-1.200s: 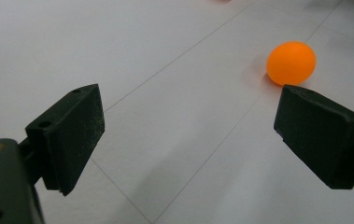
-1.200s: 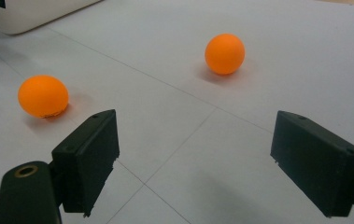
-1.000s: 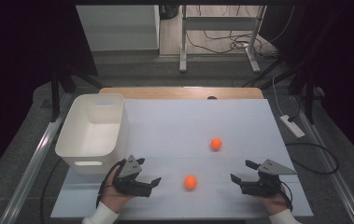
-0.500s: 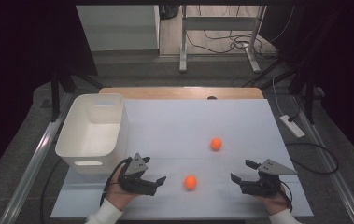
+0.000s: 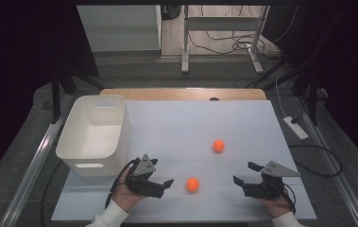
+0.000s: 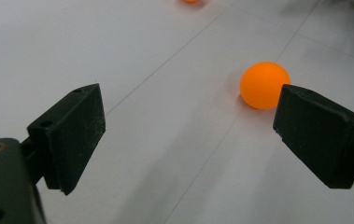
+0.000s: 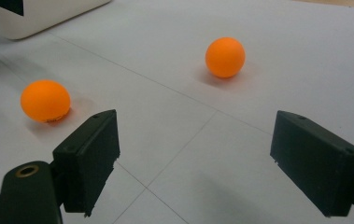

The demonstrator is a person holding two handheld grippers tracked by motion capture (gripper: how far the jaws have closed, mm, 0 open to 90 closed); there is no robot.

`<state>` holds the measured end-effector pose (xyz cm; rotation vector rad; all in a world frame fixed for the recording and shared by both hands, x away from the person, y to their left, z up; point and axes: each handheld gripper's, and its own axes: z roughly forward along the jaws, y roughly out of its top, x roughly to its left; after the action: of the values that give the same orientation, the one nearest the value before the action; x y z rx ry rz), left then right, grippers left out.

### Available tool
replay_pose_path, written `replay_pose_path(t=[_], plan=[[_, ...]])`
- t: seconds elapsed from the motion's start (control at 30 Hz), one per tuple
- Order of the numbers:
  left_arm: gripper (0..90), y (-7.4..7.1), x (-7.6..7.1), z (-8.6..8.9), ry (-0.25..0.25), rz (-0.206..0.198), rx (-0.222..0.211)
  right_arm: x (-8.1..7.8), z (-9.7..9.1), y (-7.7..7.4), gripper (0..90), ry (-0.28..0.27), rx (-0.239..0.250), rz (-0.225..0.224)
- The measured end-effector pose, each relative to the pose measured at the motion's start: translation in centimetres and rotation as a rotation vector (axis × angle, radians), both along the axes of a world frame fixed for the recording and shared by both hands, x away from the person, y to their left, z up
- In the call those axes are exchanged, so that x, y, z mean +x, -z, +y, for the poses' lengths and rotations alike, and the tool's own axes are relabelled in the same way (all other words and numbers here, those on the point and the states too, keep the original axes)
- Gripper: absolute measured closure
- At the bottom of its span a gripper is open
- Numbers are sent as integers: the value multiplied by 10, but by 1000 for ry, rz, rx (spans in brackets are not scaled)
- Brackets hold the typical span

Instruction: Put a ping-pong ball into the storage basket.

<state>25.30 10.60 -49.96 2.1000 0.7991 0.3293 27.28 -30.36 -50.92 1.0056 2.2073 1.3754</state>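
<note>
Two orange balls lie on the white table. The near ball [image 5: 192, 184] [image 6: 264, 85] [image 7: 45, 101] rests a short way right of my left gripper [image 5: 163, 178] [image 6: 191, 107], which is open and points at it; the ball sits just beyond the right-hand jaw, not between the jaws. The far ball [image 5: 218, 145] [image 7: 225, 57] lies farther back, toward the middle. My right gripper [image 5: 243, 173] [image 7: 195, 135] is open and holds nothing, low over the table to the right of the near ball.
A white plastic bin [image 5: 94, 135] [image 7: 39, 14] stands at the table's left side, just behind my left hand. A wooden edge [image 5: 183, 93] runs along the back of the table. A white power strip [image 5: 295, 127] lies on the floor to the right.
My left gripper has slid right and turned toward the near ball. The right gripper and both balls have stayed put.
</note>
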Motion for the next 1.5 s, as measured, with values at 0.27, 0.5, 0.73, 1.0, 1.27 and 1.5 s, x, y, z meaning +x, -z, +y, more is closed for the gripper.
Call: replay_pose_path(t=[0.27,0.5,0.73,1.0,1.27,1.5], plan=[[102,-1,2,-9,27,8,2,0,0,0,157,1,-1,-1],[103,-1,3,-17,40,16,11,0,0,0,157,2,0,-1],[103,-1,4,-24,54,27,13,-1,0,0,157,1,-2,-4],[104,2,6,-33,72,46,35,0,2,0,158,-4,-5,-5],[104,1,8,-43,95,65,48,-3,5,-1,158,-12,-17,-14],[103,2,12,-51,103,85,73,-2,4,-1,159,-18,-13,-13]])
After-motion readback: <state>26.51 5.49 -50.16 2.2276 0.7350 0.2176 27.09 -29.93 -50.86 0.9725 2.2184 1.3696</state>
